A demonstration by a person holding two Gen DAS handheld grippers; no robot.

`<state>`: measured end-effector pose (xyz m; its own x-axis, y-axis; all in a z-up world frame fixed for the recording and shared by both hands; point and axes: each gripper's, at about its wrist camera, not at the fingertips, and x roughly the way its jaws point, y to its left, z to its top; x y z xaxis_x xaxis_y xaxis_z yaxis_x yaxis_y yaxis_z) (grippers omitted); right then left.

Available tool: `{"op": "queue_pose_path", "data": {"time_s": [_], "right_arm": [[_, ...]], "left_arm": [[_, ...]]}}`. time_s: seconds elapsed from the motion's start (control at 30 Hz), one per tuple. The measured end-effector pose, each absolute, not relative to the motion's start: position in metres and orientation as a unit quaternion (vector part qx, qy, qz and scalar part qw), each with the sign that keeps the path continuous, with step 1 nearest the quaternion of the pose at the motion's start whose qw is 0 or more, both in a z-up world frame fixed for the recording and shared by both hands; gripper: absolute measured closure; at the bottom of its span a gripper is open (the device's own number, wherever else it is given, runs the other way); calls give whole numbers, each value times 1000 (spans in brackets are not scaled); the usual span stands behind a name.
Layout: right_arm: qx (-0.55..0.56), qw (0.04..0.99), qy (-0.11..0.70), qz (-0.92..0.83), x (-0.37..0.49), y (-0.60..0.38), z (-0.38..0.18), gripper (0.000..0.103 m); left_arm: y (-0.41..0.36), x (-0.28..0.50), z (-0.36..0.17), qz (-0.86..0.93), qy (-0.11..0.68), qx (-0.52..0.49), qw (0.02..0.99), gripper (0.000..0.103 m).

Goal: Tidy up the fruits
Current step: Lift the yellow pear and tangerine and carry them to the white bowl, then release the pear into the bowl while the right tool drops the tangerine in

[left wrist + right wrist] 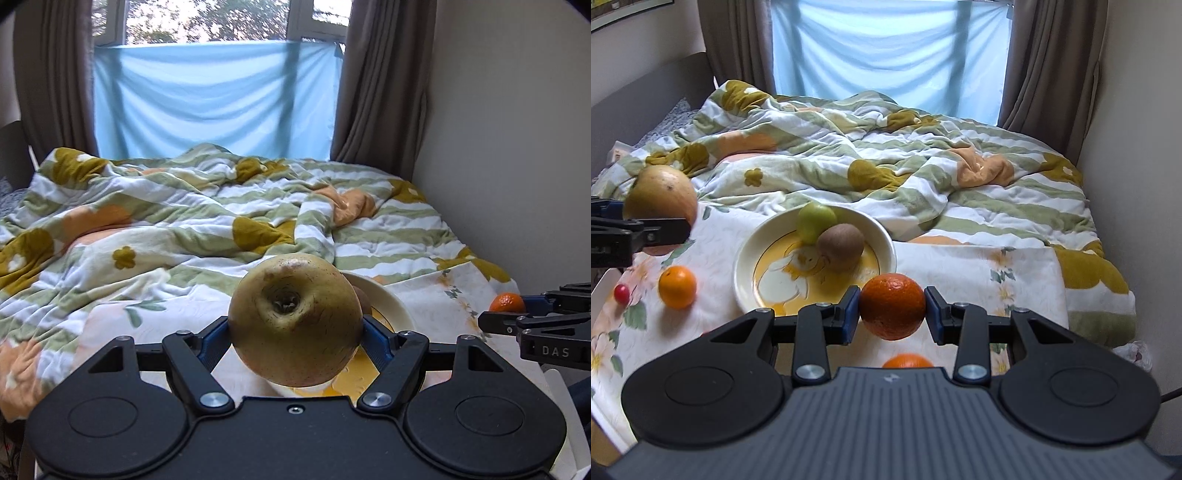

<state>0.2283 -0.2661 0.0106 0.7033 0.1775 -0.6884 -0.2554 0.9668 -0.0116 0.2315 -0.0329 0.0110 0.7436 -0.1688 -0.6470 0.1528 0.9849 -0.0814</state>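
This is a bedroom in a home: a bed (1015, 206) fills the space under a rumpled flower-patterned quilt (155, 229), set between plain walls (498, 147), with brown curtains (384, 92) framing a window (207, 18) behind it.

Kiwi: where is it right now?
In the right wrist view the kiwi sits in the cream plate, toward its far side, touching the small green pear behind it, beyond the tangerine in the right tongs.
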Motion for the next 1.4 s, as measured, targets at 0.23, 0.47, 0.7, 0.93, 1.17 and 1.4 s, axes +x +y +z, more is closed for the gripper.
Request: {"op": "queue_pose_path", "data": {"time_s": [0.23,0.47,0.7,0.93,1.17,1.4], "right_arm": [[-42,917,382,103,262,-265,-1,51],[-38,912,399,90,287,-266,-15,51],[-34,908,411,80,297,-267,-26,51],[-32,905,417,72,302,-267,-30,51],[-33,905,418,69,304,-266,-30,51],[-40,907,412,74,304,-265,-24,51]], "left_arm": [[-40,277,-22,-108,380,2,919,25],[-46,304,-52,-117,410,29,904,25],[-59,312,-72,-129,422,65,895,25],[-61,316,-81,-132,428,75,891,24],[-59,311,-68,-135,400,73,904,1],[-53,302,-47,-120,392,71,909,0]]}}
